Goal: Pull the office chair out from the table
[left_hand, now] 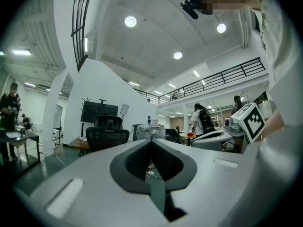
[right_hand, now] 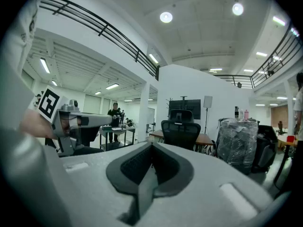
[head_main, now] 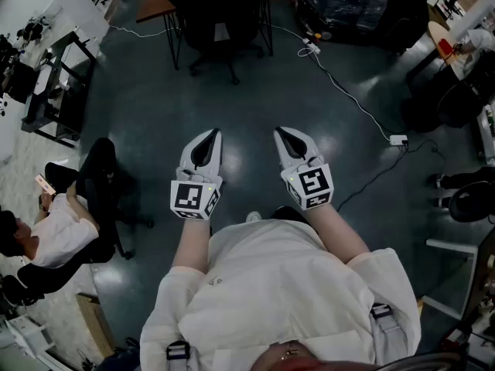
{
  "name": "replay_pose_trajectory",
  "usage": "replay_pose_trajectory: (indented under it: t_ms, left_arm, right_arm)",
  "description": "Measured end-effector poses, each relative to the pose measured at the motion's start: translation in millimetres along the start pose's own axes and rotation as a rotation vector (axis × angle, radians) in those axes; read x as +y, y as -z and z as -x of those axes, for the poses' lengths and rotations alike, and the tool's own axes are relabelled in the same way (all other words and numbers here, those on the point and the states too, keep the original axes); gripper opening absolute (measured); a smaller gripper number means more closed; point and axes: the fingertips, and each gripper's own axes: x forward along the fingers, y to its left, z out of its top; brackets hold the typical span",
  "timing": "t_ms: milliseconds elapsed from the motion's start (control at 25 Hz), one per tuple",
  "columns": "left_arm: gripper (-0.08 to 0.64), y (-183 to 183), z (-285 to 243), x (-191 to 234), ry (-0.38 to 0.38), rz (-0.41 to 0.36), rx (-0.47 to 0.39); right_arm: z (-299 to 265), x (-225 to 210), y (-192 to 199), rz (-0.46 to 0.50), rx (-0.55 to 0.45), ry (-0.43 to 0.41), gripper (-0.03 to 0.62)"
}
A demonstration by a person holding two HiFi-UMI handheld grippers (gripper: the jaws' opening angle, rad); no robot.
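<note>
Dark floor, office chair at table; left tongs, right tongs closed, empty.

The floor is a smooth, dark surface with a faint gloss that catches pale reflections. The office chair has a matt black mesh back, and the table has a brown wooden top on thin dark metal legs. The left gripper and right gripper have smooth, matt, light-grey plastic shells. Their fingers carry a dark, finely ribbed, rubbery-looking lining. A bundle near the table is wrapped in shiny clear plastic film. The person's shirt is white cloth.
</note>
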Motion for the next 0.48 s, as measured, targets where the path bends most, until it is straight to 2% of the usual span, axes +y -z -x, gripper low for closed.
replay_pose_trajectory:
  t_ms: [240,480]
  left_arm:
    - [0.017,-1,1,-1,0.021,-0.024,0.003]
    - [0.017,1,6,5,0.015,-0.015,0.010]
  right_arm:
    - [-4,7,1,0.000,0.013,-0.007,-0.009]
    - [-6,13,4,0.011,0.031,-0.015,-0.009]
